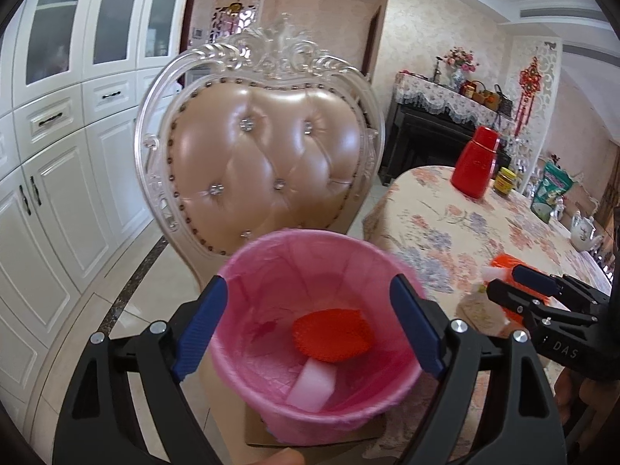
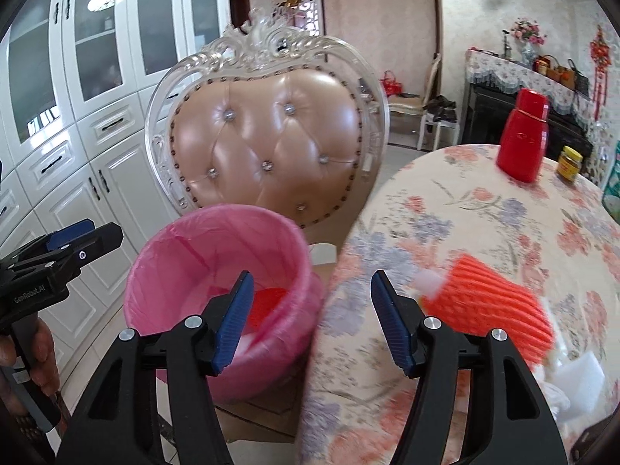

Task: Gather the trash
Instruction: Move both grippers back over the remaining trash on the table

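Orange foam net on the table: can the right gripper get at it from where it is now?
Probably yes. The right gripper is open over the table edge, and the orange foam net lies just to its right on the tablecloth with nothing between them.

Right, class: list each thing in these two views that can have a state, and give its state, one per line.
Left hand-held gripper: open, empty.
Right hand-held gripper: open, empty.
Pink-lined bin: upright, holding an orange net piece and a white foam block.
Orange foam net: lying on the table.
Red flask: upright, capped.
Yellow-lidded jar: upright, closed.
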`<state>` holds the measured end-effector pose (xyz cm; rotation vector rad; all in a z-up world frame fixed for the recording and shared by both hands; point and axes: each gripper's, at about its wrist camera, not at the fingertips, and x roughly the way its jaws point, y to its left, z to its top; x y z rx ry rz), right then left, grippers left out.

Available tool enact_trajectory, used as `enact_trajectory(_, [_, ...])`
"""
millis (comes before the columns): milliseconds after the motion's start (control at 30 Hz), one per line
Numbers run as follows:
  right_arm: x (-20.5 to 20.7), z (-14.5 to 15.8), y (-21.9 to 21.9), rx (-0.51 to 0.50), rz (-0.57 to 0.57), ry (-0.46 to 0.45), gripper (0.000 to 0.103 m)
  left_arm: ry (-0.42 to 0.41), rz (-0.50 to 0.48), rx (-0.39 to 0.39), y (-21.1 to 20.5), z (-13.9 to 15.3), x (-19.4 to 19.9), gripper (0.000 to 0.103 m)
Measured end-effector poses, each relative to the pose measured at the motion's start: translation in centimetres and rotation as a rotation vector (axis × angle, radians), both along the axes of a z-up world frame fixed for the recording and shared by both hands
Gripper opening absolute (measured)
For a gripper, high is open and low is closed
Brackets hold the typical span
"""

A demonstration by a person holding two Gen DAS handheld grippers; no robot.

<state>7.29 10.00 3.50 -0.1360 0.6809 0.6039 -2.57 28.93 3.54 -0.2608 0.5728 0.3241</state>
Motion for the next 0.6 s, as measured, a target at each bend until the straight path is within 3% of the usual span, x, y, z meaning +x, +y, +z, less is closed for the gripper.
enact_trajectory(600, [-1.7, 1.0, -14.1, 0.003, -0.223, -0.056, 0.069, 0.003, -0.17, 0.003, -10.4, 0.1, 2.9, 0.083])
